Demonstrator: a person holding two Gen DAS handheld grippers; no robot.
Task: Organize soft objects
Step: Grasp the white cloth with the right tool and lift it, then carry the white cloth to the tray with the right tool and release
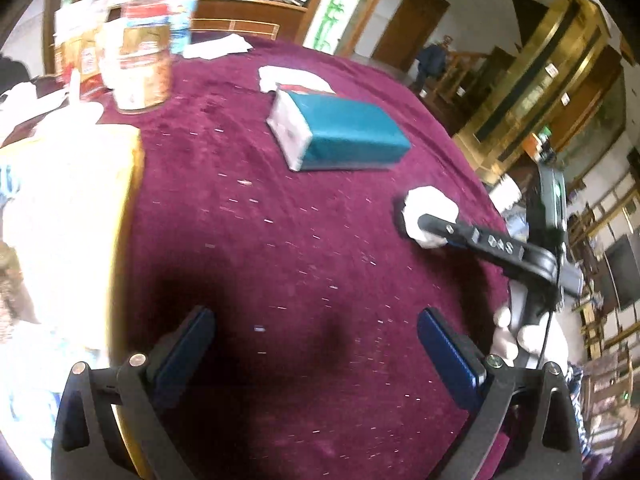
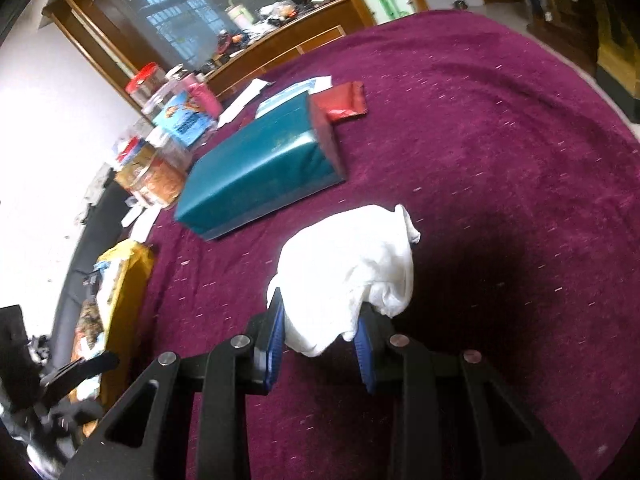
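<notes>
Table [image 2: 500, 120] is covered in maroon velvety cloth, flecked with pale lint. Right tool [image 2: 320, 340] has its blue ribbed pads clamped on a crumpled white tissue [image 2: 352, 268], soft and wrinkled, bulging out above and ahead of the fingertips. In the left wrist view the same wad [image 1: 430, 220] sits at the right tool's tip [image 1: 412, 220], near the table edge. Left tool [image 1: 316, 344] is spread wide with nothing between the pads, well apart from the tissue. Teal glossy tissue pack [image 2: 260, 168], rectangular and soft-sided, lies just beyond the tissue.
</notes>
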